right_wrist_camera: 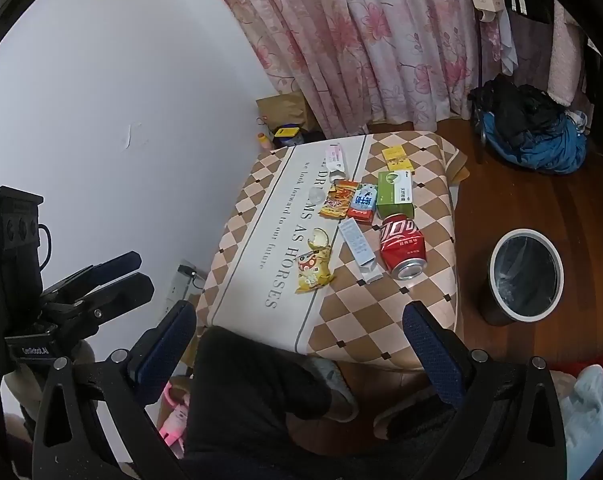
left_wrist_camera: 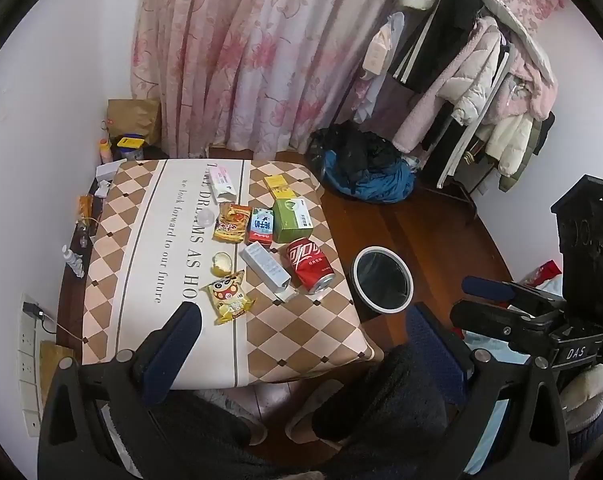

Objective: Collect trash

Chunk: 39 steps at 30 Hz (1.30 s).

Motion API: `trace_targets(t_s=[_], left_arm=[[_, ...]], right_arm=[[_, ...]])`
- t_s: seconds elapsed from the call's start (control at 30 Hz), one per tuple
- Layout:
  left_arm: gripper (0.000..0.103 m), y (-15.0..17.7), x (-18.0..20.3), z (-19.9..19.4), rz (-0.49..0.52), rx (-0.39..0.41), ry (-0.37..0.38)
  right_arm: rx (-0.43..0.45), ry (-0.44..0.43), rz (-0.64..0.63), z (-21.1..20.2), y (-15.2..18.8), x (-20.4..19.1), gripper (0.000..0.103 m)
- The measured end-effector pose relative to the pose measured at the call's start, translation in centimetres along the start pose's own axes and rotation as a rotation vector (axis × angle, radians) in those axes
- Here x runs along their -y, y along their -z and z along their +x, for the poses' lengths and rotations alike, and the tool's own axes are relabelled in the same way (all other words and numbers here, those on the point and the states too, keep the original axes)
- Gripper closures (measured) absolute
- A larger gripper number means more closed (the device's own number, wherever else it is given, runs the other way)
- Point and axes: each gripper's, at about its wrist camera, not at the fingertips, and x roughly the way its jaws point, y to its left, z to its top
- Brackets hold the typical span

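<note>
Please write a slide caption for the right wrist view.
Open right claw above table littered with wrappers, boxes, red can; bin beside.

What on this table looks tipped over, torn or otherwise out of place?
The red soda can lies on its side near the table edge, mouth toward the camera. Beside it the pale blue carton lies flat with an opened end, and the yellow snack wrapper is crumpled. No spill shows.

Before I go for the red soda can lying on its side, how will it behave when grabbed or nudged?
The red can lies on its side, so a nudge would probably roll it. Its top looks opened, so it is likely light and may dent under firm jaws. Smooth metal could slip.
</note>
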Motion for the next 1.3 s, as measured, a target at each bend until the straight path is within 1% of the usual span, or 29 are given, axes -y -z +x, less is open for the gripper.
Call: trace_targets(t_s=[0.63,0.7,0.8,0.87,1.3], left_arm=[[0.000,0.0,0.0,-0.1,0.005,0.004,-0.012],[0.000,-0.3,-0.8,-0.6,0.003,0.005,-0.012],[0.000,-0.8,-0.4,-0.4,0.004,0.005,-0.014],[0.000,-0.3,-0.6,-0.3,0.004,0.007,-0.014],[0.000,-0.4,-1.0,-0.5,-0.010,0.012,-0.021]], right_arm=[[0.004,-0.012,-0.018,0.2,-0.1,-0.5,0.000],[0.004,-0.011,-0.019,0.2,-0.1,-0.5,0.000],[0.003,-0.012,-0.019,0.3,-0.1,-0.6,0.000],[0.003,-0.013,-0.018,0.3,-0.1,-0.6,0.000],[-0.001,-0.014,-0.024,0.6,0.0,-0.8,0.000]])
